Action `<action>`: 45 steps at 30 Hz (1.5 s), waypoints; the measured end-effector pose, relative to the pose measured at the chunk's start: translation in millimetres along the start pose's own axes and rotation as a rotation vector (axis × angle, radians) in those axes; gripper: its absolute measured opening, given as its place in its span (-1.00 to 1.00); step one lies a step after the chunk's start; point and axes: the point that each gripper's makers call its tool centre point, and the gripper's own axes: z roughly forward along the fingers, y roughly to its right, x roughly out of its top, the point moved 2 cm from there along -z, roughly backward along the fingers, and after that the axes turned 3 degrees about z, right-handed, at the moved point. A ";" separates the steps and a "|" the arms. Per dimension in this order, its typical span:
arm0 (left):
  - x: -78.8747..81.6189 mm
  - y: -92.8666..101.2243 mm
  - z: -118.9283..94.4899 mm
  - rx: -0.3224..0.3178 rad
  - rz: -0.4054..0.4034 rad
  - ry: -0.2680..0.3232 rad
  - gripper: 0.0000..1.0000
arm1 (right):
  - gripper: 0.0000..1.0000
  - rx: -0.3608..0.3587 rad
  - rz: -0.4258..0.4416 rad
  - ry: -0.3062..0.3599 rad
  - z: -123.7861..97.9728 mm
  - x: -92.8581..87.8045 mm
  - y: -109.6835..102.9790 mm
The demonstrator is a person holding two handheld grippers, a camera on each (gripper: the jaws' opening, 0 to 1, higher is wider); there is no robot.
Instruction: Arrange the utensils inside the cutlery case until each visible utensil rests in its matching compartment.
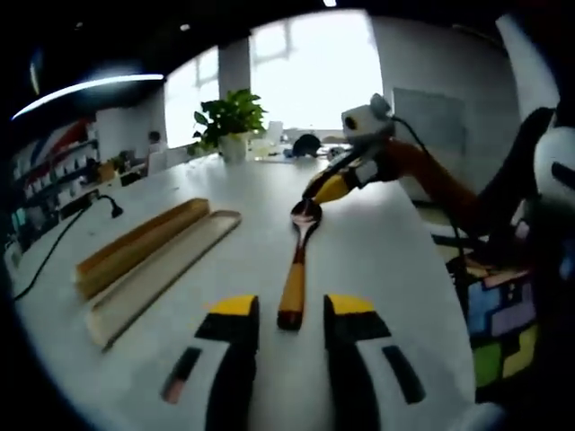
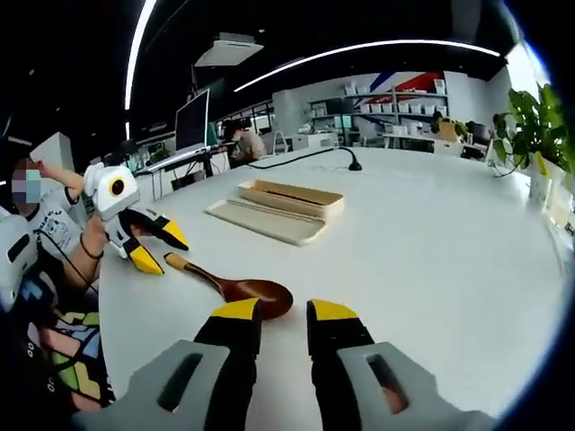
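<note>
Just ahead of your left gripper [image 1: 292, 310], between its two parted fingers, lies the wooden spoon [image 1: 297, 260] on the white bench [image 1: 386, 260], handle end nearest you and bowl pointing away; those fingers are apart and hold nothing. At the far end of the spoon your right gripper [image 1: 331, 189] reaches in from the right of the left gripper view, its yellow tips just at the spoon's bowl, though you cannot tell from there whether they touch it. In the right gripper view you see the spoon [image 2: 235, 283] from the other end: its dark bowl sits just in front of the right gripper [image 2: 284, 312], off the left-hand fingertip, with the fingers spread and empty. Your left gripper [image 2: 148, 247] shows there at the handle end, its fingers open on either side of the handle tip. Well off to the left of your left fingers, the wooden cutlery case [image 1: 139, 244] lies open with its flat lid [image 1: 162, 274] just beside it. A potted plant [image 1: 231, 121] stands far behind.
</note>
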 end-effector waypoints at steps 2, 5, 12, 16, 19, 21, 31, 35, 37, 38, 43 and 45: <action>0.5 1.9 0.7 -0.005 0.004 -0.001 -0.47 | -0.64 0.010 0.007 -0.003 1.3 -1.5 -3.0; 1.1 3.3 2.9 -0.008 -0.008 0.002 -0.50 | -0.64 0.032 0.033 -0.008 3.0 -3.9 -7.7; 2.1 3.9 6.6 -0.002 -0.034 0.012 -0.58 | -0.64 0.085 0.087 -0.002 8.0 -6.3 -14.8; 3.5 5.3 8.1 -0.007 -0.012 0.025 -0.73 | -0.66 0.097 0.108 0.005 9.1 -6.4 -15.3; 4.1 8.1 7.4 -0.011 0.014 0.025 -0.75 | -0.66 0.098 0.119 0.008 9.9 -6.2 -14.6; 4.9 10.2 7.4 -0.009 0.034 0.023 -0.76 | -0.67 0.099 0.119 0.009 10.1 -6.0 -14.5; 9.1 16.6 4.1 0.015 0.341 0.001 -0.77 | -0.70 0.103 0.129 0.025 7.9 -5.6 -7.3; 9.2 18.8 3.4 0.013 0.420 0.003 -0.77 | -0.80 0.140 0.144 0.027 9.4 -6.3 -12.1; 9.0 19.2 3.4 0.015 0.440 0.001 -0.77 | -0.84 0.154 0.146 0.026 9.9 -6.2 -14.6; 9.2 18.6 2.9 0.019 0.459 -0.002 -0.77 | -0.84 0.158 0.144 0.024 9.8 -6.3 -15.1; 8.2 12.2 1.5 0.037 0.466 -0.014 -0.76 | -0.91 0.226 0.281 0.029 5.2 -4.2 -19.5; 6.1 6.2 -1.3 0.054 0.463 -0.034 -0.75 | -0.94 0.276 0.292 0.048 1.6 2.1 -26.3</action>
